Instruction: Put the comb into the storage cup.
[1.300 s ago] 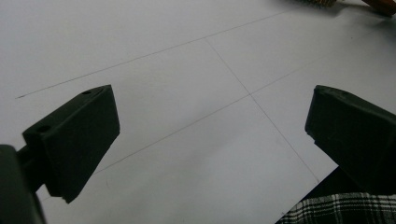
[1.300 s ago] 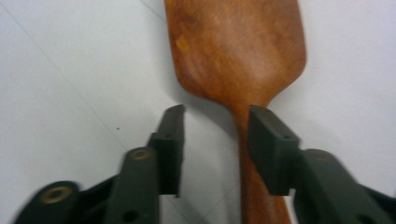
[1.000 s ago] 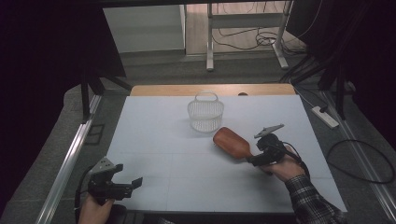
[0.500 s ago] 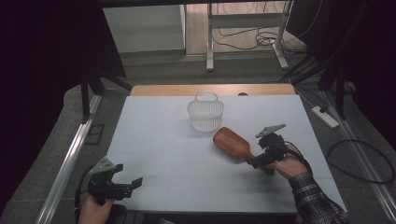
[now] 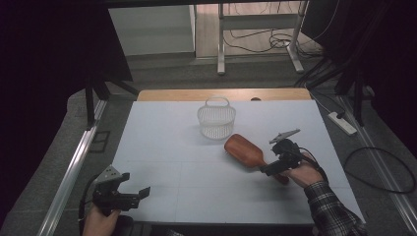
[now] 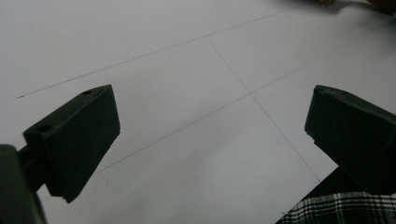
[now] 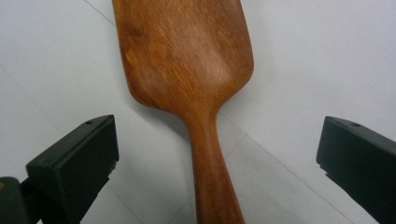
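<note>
A brown wooden hairbrush (image 5: pixel 245 150) lies flat on the white table (image 5: pixel 167 147), right of centre, with its handle toward the person. In the right gripper view its head (image 7: pixel 187 60) fills the top and the handle runs down the middle. My right gripper (image 5: pixel 271 167) is over the handle end. Its jaws have just been opening and now stand wide on either side of the handle without touching it (image 7: pixel 217 140). My left gripper (image 5: pixel 135 186) rests at the near left corner, open, with bare table between its jaws (image 6: pixel 210 121).
A white mesh basket (image 5: pixel 216 120) with a handle stands upright behind the brush, near the table's middle back. A strip of wooden tabletop (image 5: pixel 221 94) runs along the far edge. A plaid sleeve (image 6: pixel 341 210) shows at the lower right of the left gripper view.
The right gripper's jaws have spread apart around the brush handle, and that hand has shifted only slightly. Brush, basket and left gripper have stayed where they were.
</note>
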Tool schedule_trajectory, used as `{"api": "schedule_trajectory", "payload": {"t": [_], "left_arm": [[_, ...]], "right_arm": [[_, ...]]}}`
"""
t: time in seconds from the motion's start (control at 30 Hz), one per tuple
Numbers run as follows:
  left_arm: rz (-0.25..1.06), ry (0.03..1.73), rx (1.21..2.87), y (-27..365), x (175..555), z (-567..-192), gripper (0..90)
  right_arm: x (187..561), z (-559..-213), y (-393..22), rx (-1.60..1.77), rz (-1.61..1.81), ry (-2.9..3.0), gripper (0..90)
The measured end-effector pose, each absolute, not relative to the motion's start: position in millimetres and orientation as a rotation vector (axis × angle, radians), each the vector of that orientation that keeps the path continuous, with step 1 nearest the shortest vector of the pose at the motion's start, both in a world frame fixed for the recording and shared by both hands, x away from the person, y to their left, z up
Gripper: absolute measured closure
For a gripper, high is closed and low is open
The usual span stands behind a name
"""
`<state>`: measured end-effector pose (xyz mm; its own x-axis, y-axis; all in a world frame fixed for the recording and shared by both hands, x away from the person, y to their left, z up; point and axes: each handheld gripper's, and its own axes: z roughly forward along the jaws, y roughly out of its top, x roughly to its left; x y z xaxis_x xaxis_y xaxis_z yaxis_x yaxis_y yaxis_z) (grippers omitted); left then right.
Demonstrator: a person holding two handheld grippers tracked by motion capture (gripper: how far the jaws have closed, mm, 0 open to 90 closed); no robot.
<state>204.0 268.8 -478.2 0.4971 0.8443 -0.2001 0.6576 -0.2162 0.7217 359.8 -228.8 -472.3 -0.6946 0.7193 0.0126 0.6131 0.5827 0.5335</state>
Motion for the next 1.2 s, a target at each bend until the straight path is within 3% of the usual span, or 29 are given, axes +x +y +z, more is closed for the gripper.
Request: {"api": "schedule_trajectory", "payload": {"t": [0.9, 0.97, 1.2], "left_arm": [[0.294, 1.239, 1.952, 269.4, 204.6, -478.5, 3.3], [0.294, 1.239, 1.953, 269.3, 204.7, -478.5, 3.3], [0.292, 1.240, 1.957, 269.0, 205.0, -478.4, 3.4]], "right_arm": [[369.9, -501.1, -218.7, 1.121, 0.588, 2.726, 1.2], [369.4, -500.6, -218.2, 1.109, 0.580, 2.719, 6.5], [370.3, -493.3, -220.8, 1.082, 0.667, 2.728, 41.4]]}}
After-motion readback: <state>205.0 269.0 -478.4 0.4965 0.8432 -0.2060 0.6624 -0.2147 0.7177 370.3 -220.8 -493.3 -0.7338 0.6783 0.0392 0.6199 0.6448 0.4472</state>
